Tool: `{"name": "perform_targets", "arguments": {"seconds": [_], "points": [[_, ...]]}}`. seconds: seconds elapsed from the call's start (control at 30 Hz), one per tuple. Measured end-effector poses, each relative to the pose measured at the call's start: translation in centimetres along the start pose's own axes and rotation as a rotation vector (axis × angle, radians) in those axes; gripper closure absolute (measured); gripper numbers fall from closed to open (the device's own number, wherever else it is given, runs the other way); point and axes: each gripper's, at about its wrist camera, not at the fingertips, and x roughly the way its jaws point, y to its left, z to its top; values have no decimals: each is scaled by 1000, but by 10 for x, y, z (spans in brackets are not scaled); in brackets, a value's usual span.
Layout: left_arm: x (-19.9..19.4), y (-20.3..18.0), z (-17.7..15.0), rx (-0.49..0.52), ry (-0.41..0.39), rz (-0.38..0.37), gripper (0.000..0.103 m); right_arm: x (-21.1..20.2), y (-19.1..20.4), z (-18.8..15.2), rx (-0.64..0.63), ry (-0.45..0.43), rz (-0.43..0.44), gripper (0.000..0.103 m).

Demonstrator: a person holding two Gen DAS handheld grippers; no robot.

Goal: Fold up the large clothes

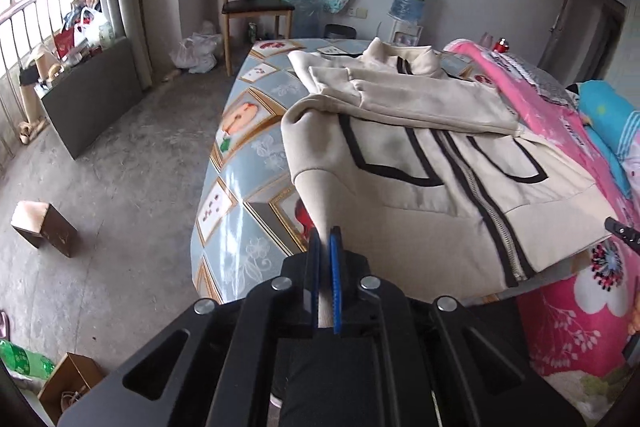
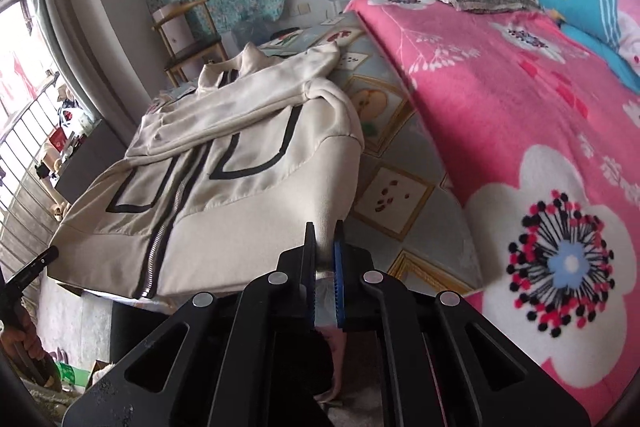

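Observation:
A cream zip-up jacket (image 1: 420, 163) with black stripes lies face up on the picture-patterned table cover (image 1: 248, 155), its sleeves folded across the chest. My left gripper (image 1: 325, 239) is shut on the jacket's near left hem corner, which is raised off the table. In the right wrist view the same jacket (image 2: 224, 163) stretches away to the left, and my right gripper (image 2: 323, 231) is shut on its near right hem corner, also raised. The other gripper's tip (image 1: 620, 229) shows at the right edge of the left wrist view.
A pink flowered blanket (image 2: 520, 131) covers the bed beside the table, with a blue pillow (image 2: 588, 7) at its head. A wooden chair (image 1: 256, 7) and a water dispenser (image 1: 410, 3) stand by the far wall. Boxes (image 1: 44, 227) sit on the concrete floor at left.

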Motion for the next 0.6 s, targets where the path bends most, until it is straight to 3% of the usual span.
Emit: {"name": "perform_targets", "arguments": {"seconds": [0.17, 0.27, 0.43, 0.6], "points": [[4, 12, -23, -40, 79, -21, 99, 12, -5, -22, 30, 95, -12, 96], [11, 19, -19, -91, 95, -63, 99, 27, -8, -26, 45, 133, -39, 96], [10, 25, 25, -118, 31, -143, 99, 27, 7, 15, -22, 56, -34, 96], [45, 39, 78, -203, 28, -191, 99, 47, 21, 69, -88, -9, -8, 96]]}}
